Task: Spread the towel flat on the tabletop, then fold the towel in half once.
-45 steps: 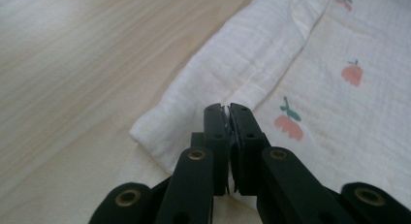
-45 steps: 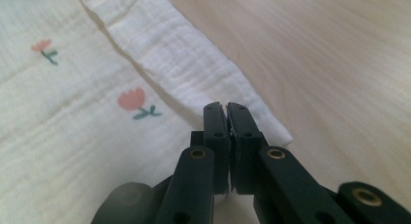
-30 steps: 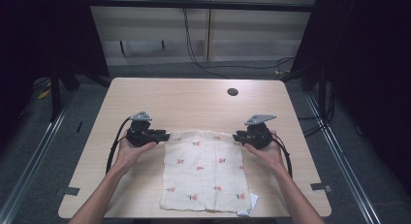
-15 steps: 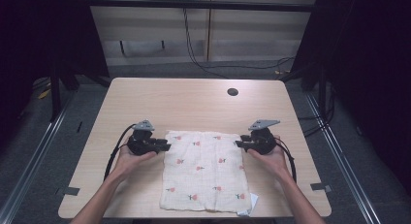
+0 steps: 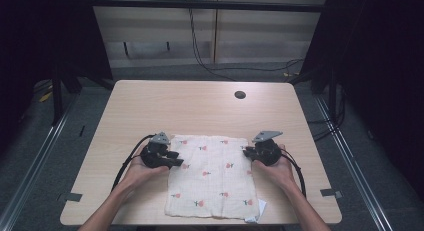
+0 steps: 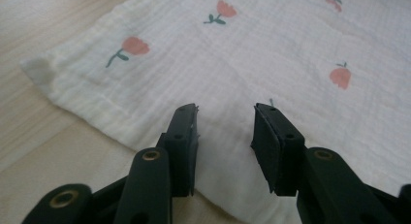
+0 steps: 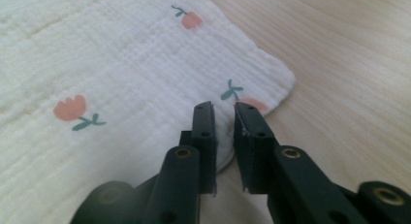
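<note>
Two grippers, both unclamped: left gripper [image 5: 172, 160] jaws wide over the cloth [image 5: 212, 173] edge, right gripper [image 5: 248, 152] jaws narrowly apart at its far corner. Cloth lies flat on the bench [image 5: 190, 106], looks thin, limp, light. Best pinch: hemmed corners.

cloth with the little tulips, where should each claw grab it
Take the cloth at its two far corners, each claw sliding in low from its own outer side. It lies flat, so only the thin hemmed edges give the jaws something to pinch.
</note>
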{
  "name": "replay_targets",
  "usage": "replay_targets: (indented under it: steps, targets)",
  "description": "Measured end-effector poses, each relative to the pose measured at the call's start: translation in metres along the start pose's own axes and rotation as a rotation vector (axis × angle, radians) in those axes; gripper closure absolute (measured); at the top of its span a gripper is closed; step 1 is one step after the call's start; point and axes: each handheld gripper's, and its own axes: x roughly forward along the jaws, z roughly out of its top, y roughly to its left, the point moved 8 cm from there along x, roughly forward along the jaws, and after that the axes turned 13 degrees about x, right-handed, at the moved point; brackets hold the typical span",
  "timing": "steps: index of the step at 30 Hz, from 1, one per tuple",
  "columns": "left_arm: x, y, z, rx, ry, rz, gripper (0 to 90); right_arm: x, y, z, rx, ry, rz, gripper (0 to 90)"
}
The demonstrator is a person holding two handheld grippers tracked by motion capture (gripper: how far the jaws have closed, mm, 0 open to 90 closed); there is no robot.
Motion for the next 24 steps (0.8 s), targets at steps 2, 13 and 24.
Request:
replay_targets:
  steps: [2,13,24]
  targets:
    - [0.002,-0.002,0.002,0.005,0.008,-0.004,71.6,-0.002,-0.003,-0.002,0.004,0.005,-0.012,83.5]
    - [0.0,0.009,0.013,-0.04,-0.039,-0.001,74.7,-0.011,-0.015,0.008,0.055,-0.036,0.008,72.0]
    - [-0.009,0.048,0.015,-0.109,-0.075,0.07,71.8,0.005,-0.029,0.03,0.089,-0.046,0.002,70.7]
